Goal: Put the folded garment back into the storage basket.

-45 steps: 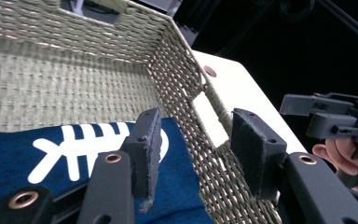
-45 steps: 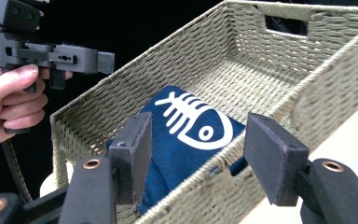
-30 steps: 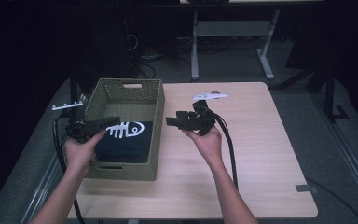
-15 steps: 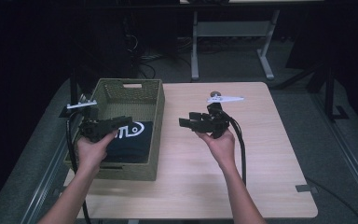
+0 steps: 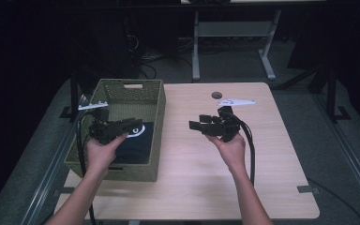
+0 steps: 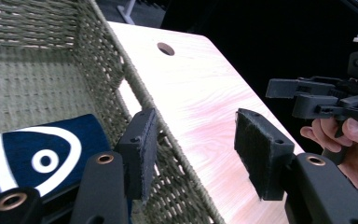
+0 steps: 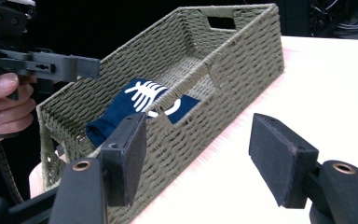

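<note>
A woven olive basket [image 5: 160, 123] stands on the left part of the table. Inside it lies a folded navy cloth [image 5: 136, 143] with a white fish-skeleton print. My left gripper [image 5: 133, 125] hovers open over the basket's near half, above the cloth, jaws pointing right. In the left gripper view its pads [image 6: 142, 154] straddle the basket's right wall [image 6: 116, 70], with the cloth [image 6: 37, 154] below left. My right gripper [image 5: 194, 125] floats open over the table's middle, pointing left at the basket [image 7: 242, 60] and the cloth [image 7: 130, 105]. Neither holds anything.
The light wooden table [image 5: 262, 164] has a round cable hole [image 5: 216, 95] near its far edge. Bare tabletop stretches right of the basket and toward the front. Dark floor and a grey desk frame [image 5: 196, 51] lie beyond the table.
The right gripper has drifted right and slightly toward the person. The left gripper has edged right over the basket. Both stay open and empty.
</note>
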A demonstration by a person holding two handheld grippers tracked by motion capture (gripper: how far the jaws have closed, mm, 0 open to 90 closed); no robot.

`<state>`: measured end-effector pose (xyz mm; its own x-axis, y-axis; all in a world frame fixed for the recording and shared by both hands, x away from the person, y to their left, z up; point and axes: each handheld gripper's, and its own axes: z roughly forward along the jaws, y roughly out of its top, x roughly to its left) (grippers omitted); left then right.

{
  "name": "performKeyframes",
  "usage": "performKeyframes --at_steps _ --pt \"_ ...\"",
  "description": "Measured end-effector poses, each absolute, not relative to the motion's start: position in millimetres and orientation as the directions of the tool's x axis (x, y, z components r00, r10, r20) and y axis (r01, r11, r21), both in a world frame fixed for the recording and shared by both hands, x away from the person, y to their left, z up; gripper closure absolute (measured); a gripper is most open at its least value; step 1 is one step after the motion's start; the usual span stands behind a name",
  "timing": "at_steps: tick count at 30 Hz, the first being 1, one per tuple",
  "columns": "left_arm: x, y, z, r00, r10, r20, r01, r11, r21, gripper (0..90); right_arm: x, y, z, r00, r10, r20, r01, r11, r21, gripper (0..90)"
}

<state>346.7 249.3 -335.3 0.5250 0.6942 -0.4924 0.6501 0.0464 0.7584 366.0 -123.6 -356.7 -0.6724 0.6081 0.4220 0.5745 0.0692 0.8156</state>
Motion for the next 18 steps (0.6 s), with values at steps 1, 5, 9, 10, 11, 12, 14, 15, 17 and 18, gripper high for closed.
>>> performKeyframes --at_steps 1,5,9,10,11,12,14,15,17,18 --pt "347 247 -335 0.53 0.69 -0.493 0.649 0.044 0.759 48.5 366 -125 -358 -0.672 0.609 0.421 0.574 0.068 0.816 36.6" --pt "347 239 -336 0.536 0.685 -0.494 0.65 0.038 0.759 47.3 364 -135 -361 -0.663 0.618 0.422 0.579 0.065 0.813 35.9" --pt "347 227 -336 0.544 0.684 -0.487 0.651 0.022 0.758 47.3 361 -146 -362 -0.658 0.625 0.42 0.578 0.061 0.814 35.9" --pt "347 227 -336 0.544 0.684 -0.487 0.651 0.022 0.758 47.3 361 -146 -362 -0.658 0.625 0.42 0.578 0.061 0.814 35.9" --pt "347 223 -336 0.548 0.682 -0.485 0.651 0.017 0.759 47.3 360 -149 -363 -0.659 0.626 0.418 0.576 0.062 0.815 35.9" --pt "346 221 -336 0.547 0.68 -0.488 0.653 0.018 0.757 47.3 359 -152 -363 -0.654 0.628 0.423 0.58 0.056 0.813 35.8" --pt "346 216 -336 0.553 0.68 -0.482 0.649 0.011 0.761 47.3 357 -157 -365 -0.651 0.631 0.421 0.578 0.053 0.814 35.9" --pt "346 212 -336 0.557 0.678 -0.48 0.65 0.005 0.76 47.2 357 -159 -365 -0.649 0.633 0.422 0.579 0.052 0.813 35.9" --pt "346 208 -337 0.56 0.677 -0.479 0.65 -0.001 0.76 46.9 355 -167 -367 -0.64 0.638 0.428 0.584 0.042 0.81 35.8" --pt "345 205 -337 0.561 0.676 -0.477 0.65 -0.003 0.76 46.9 355 -167 -367 -0.64 0.638 0.428 0.584 0.042 0.81 35.8"
